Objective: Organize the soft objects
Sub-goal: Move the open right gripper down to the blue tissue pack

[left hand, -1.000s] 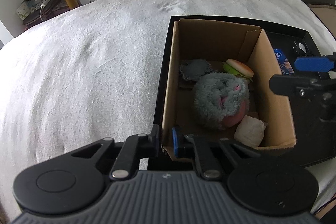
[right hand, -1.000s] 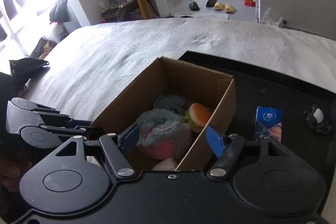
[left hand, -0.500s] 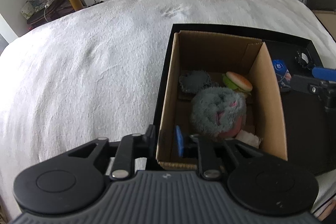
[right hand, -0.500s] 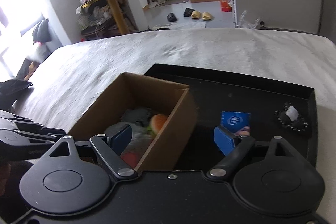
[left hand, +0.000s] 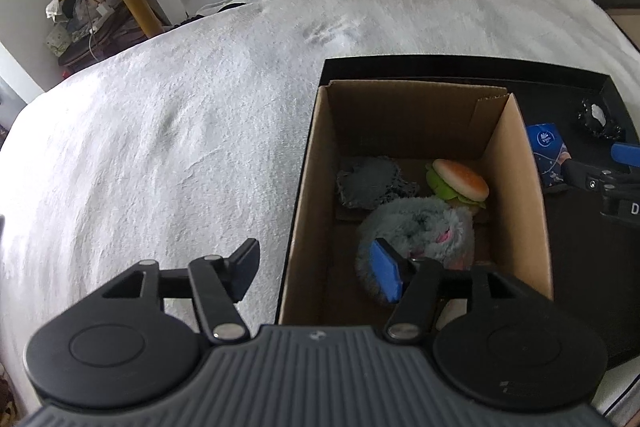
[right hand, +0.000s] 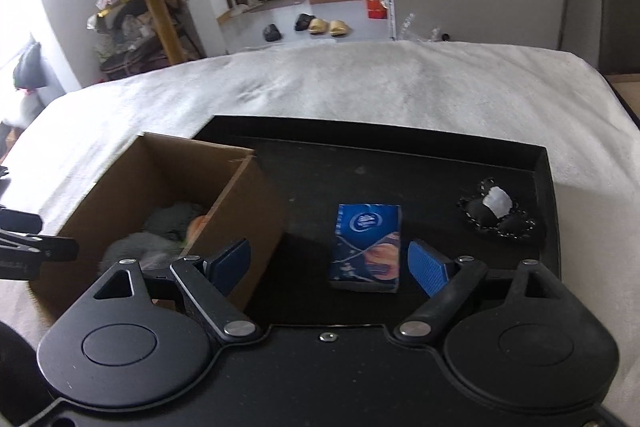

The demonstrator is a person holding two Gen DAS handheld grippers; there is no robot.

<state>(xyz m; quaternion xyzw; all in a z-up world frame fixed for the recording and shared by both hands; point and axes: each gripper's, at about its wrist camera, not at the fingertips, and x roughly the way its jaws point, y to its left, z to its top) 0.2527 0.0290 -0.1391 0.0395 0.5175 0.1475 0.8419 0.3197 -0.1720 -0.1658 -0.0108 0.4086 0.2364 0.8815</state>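
Note:
A cardboard box [left hand: 516, 187] stands at the left end of a black tray [right hand: 400, 155]. It holds a grey fluffy plush [left hand: 424, 227], a toy burger [left hand: 460, 181] and a grey cloth [left hand: 368, 181]. My left gripper [left hand: 316, 269] straddles the box's left wall, one finger outside and the blue pad inside by the plush. Its jaws are opening and neither pad presses the wall. On the tray a blue tissue pack [right hand: 366, 247] lies between the fingers of my open right gripper [right hand: 330, 265], untouched. In the right wrist view the box [right hand: 132, 195] sits to the left.
A small black pouch with a white patch [right hand: 496, 213] rests at the tray's right end. The tray lies on a white blanket [left hand: 160, 147] over a bed. Beyond the bed are a yellow shelf, slippers and an orange carton on the floor.
The left jaws, shut on the box's wall a second ago, have spread wide. The right gripper swung from over the box to the right and down, onto the tissue pack.

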